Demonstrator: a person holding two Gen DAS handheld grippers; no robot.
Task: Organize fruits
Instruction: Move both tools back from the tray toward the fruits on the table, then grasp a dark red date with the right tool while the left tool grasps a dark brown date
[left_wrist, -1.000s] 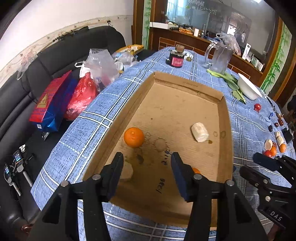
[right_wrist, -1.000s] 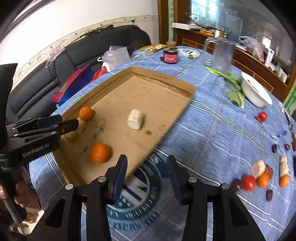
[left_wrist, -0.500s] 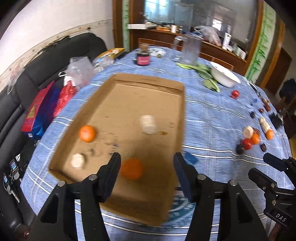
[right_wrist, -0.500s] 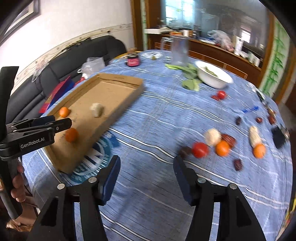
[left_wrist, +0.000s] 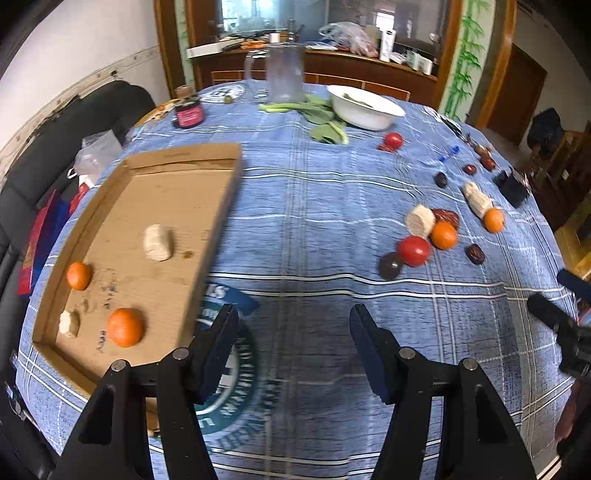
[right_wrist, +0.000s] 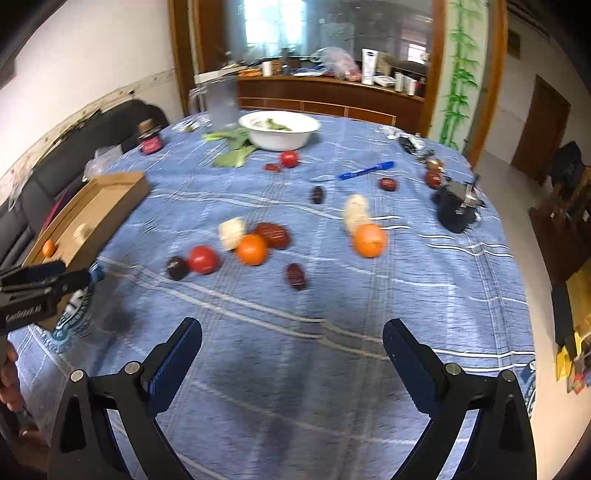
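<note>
The right gripper (right_wrist: 291, 354) hangs over bare blue cloth, its fingers just spread wide with nothing between them. The left gripper (left_wrist: 293, 343) is also parted and empty. Beyond lie scattered fruits, a tomato (right_wrist: 202, 259) beside an orange (right_wrist: 252, 249). The cardboard tray (left_wrist: 218, 206) on the surface holds 2 oranges.

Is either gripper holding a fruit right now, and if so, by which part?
Nothing is held. The left gripper and right gripper both stand open over bare tablecloth; the right's jaws have just been opening, with nothing between them.
</note>
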